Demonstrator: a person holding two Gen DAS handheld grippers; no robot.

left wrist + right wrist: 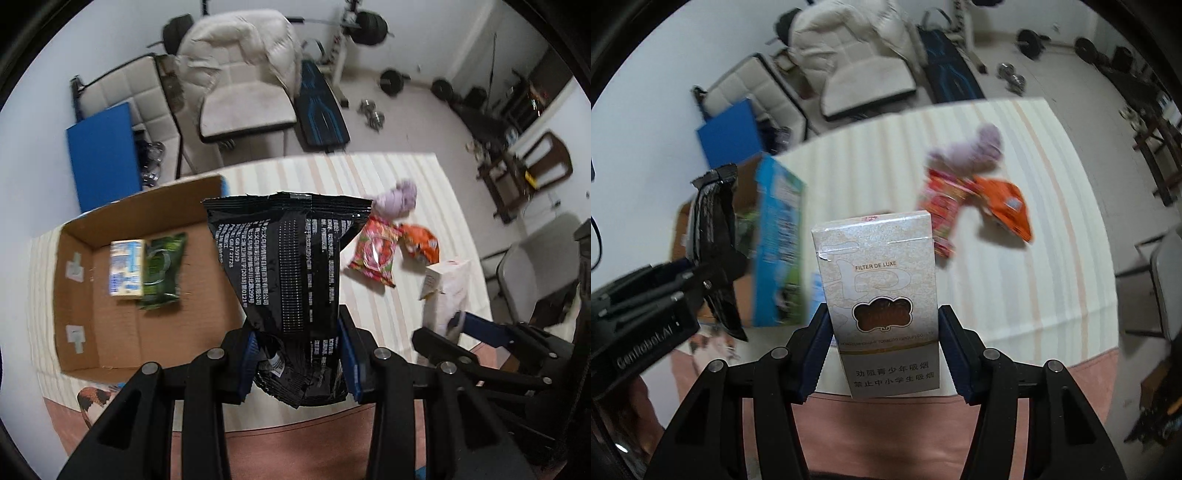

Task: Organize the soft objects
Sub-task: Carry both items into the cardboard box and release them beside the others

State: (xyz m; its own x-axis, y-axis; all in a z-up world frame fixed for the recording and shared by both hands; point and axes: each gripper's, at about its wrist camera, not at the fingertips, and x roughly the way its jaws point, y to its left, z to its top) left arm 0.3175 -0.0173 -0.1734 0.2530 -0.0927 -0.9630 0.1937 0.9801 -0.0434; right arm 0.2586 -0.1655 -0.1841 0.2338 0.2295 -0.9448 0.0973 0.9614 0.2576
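Observation:
My left gripper (297,354) is shut on a black foil packet (291,266) and holds it upright above the near right edge of an open cardboard box (155,332). The box holds a pale carton (126,267) and a green packet (162,271). My right gripper (882,354) is shut on a white cigarette pack (882,295) and holds it upright above the striped table (1015,277). The right gripper also shows in the left wrist view (452,325). The black packet shows at the left of the right wrist view (714,236).
A red snack bag (375,251), an orange bag (421,242) and a lilac plush toy (397,197) lie on the striped table (369,173) at the far right. White chairs (243,99), a blue board (105,155) and gym weights stand behind the table.

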